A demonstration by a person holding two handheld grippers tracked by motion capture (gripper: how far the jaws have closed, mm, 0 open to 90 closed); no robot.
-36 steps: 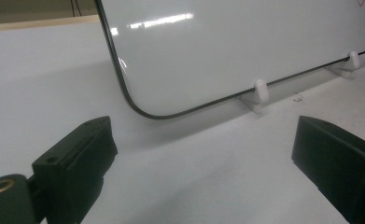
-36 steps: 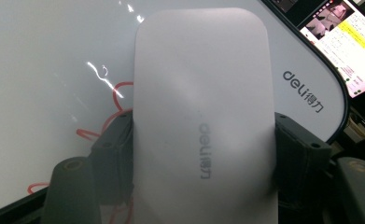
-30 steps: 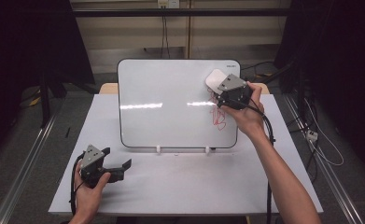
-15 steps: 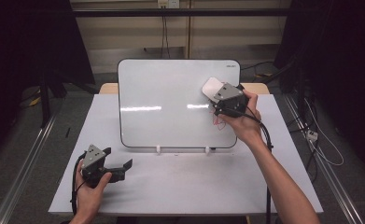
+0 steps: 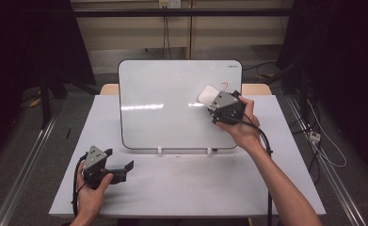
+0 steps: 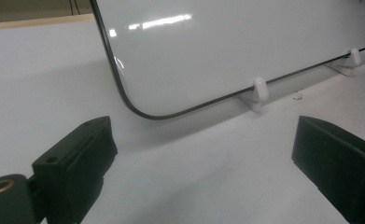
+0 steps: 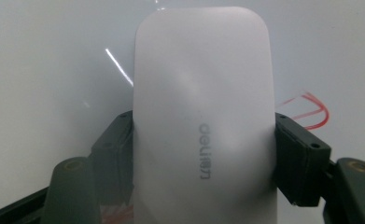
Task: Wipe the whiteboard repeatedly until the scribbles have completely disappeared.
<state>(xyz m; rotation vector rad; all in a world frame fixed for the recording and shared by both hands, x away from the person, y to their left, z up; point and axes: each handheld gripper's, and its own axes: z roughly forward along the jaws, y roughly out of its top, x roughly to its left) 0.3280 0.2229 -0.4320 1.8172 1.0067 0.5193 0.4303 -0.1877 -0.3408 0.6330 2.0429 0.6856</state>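
Right gripper, clenched on the white eraser, had slid down-left across the whiteboard from its top corner, leaving red marks unwiped beside it; left gripper rested released on table.

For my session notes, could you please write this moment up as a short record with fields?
Work in hand: wiping red marks off the whiteboard
Right tongs: shut on the white eraser, which lies against the board's right part
Marks: red strokes beside the eraser
Left tongs: open, nothing between them, low over the table near the board's lower left corner
Board: propped on two white feet
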